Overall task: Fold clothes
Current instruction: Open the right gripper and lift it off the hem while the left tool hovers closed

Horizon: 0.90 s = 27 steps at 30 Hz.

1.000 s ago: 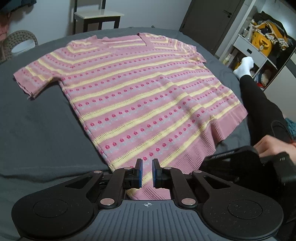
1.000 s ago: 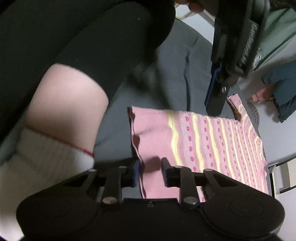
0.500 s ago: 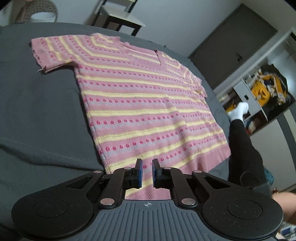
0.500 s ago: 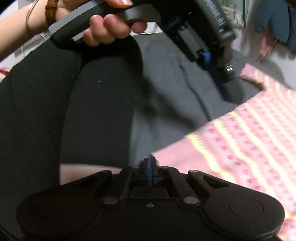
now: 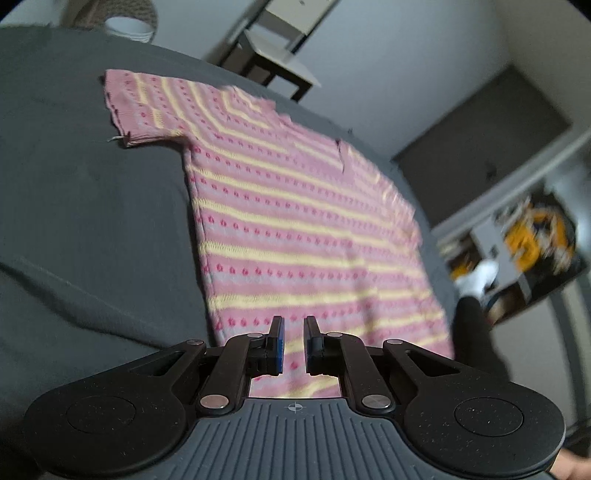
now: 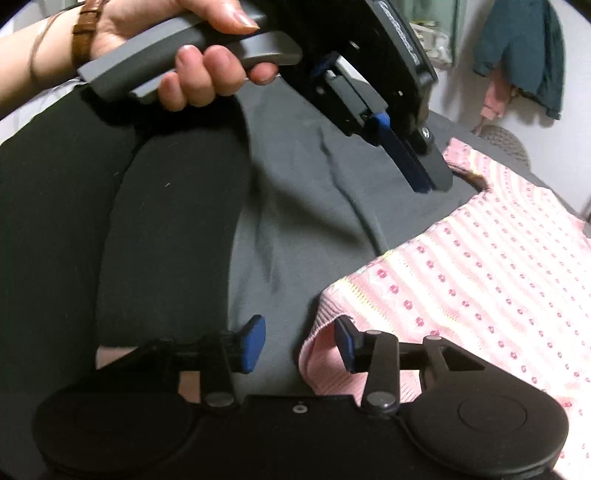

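Observation:
A pink knit sweater (image 5: 295, 221) with yellow stripes and red dots lies flat, front up, on a grey bed cover (image 5: 74, 184). My left gripper (image 5: 293, 328) hovers over its hem edge; a narrow gap shows between the blue pads and nothing is in it. In the right wrist view the sweater's (image 6: 461, 288) ribbed hem corner lies between the wide-open fingers of my right gripper (image 6: 300, 343). The left gripper (image 6: 424, 177) hangs above, held by a hand (image 6: 199, 74).
A person's black-clad leg (image 6: 147, 221) lies on the bed left of the hem corner; a white-socked foot (image 5: 476, 277) shows at the right. A chair (image 5: 280, 59), a basket (image 5: 129, 26) and shelves with a yellow bag (image 5: 535, 240) stand beyond the bed.
My right gripper, shut half a second ago, now stands wide open at the hem corner. The left gripper has dropped lower and tilted, its gap unchanged.

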Motion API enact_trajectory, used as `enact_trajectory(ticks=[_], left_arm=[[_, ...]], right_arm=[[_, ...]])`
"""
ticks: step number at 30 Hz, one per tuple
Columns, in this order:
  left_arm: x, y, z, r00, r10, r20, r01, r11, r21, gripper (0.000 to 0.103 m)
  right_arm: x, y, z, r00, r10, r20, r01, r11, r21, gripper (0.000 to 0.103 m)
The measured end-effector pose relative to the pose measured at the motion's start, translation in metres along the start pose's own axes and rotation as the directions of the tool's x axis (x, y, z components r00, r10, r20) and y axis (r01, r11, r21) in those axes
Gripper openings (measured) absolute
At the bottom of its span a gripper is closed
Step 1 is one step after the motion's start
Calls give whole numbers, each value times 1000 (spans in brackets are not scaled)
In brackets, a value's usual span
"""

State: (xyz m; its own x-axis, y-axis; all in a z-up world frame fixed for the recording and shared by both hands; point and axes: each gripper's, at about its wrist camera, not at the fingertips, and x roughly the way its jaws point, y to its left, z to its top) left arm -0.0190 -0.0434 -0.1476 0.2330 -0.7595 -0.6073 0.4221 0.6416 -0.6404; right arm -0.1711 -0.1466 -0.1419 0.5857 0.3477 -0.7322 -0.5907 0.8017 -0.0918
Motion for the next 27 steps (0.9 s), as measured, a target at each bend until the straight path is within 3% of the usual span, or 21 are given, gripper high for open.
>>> enact_trajectory(ticks=[2, 7, 12, 18, 23, 25, 27], left_arm=[[-4, 8, 0, 999, -38, 22, 39, 998, -48, 8], [-8, 17, 0, 993, -91, 72, 98, 990, -104, 8], [-8, 17, -1, 991, -108, 77, 116, 989, -97, 8], [-11, 17, -3, 990, -117, 82, 124, 988, -89, 9], [-14, 21, -4, 986, -135, 96, 145, 984, -106, 9], [-14, 21, -5, 986, -139, 96, 149, 983, -106, 9], [-14, 21, -5, 985, -145, 94, 154, 982, -106, 9]], right_arm=[[-3, -3, 2, 1000, -23, 8, 23, 1000, 20, 41], [-24, -7, 1, 999, 42, -1, -42, 993, 106, 43], [-20, -12, 6, 1000, -19, -20, 22, 984, 174, 50], [6, -12, 13, 997, 10, -76, 9, 969, 245, 49], [13, -27, 5, 990, 62, -124, -6, 911, 411, 49], [15, -30, 4, 989, 58, -135, 8, 897, 442, 49], [17, -25, 7, 987, 10, -162, 59, 909, 414, 42]])
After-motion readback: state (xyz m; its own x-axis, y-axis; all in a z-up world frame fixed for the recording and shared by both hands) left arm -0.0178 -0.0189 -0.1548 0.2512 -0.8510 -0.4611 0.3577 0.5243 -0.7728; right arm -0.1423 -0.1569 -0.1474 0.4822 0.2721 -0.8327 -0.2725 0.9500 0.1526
